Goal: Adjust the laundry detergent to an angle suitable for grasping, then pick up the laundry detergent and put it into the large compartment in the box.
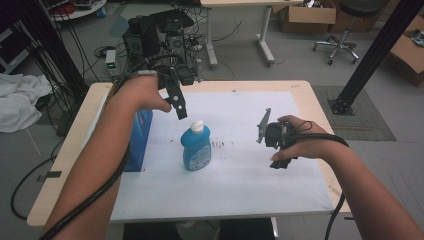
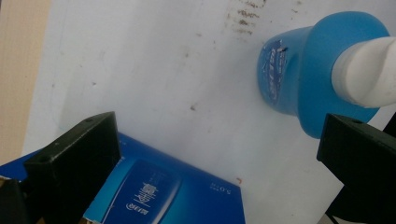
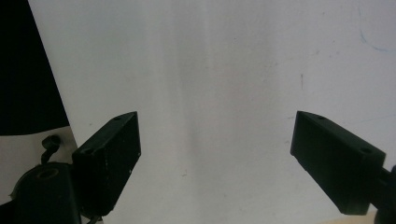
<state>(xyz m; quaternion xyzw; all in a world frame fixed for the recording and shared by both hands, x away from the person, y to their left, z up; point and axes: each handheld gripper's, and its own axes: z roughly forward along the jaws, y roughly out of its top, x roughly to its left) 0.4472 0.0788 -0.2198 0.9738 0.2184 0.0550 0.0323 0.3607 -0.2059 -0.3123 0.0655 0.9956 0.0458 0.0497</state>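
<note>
The blue bottle (image 1: 196,147) stood upright mid-tabletop (image 1: 300,92), its long axis vertical. The left gripper (image 1: 181,111) hovered just above and left of its white cap (image 1: 197,125), jaws spread and empty, clearly nearer than the right gripper (image 1: 265,131), which was also spread.

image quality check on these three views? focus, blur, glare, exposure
High view: dim, even light, slightly soft, no glare; blue bottle and both grippers readable. Left gripper view: bottle cap bright, nearly washed out; jaws close and soft; blue box print legible. Right gripper view: white sheet evenly lit with faint vertical streaks, jaws dark with little detail, black area at left edge.
</note>
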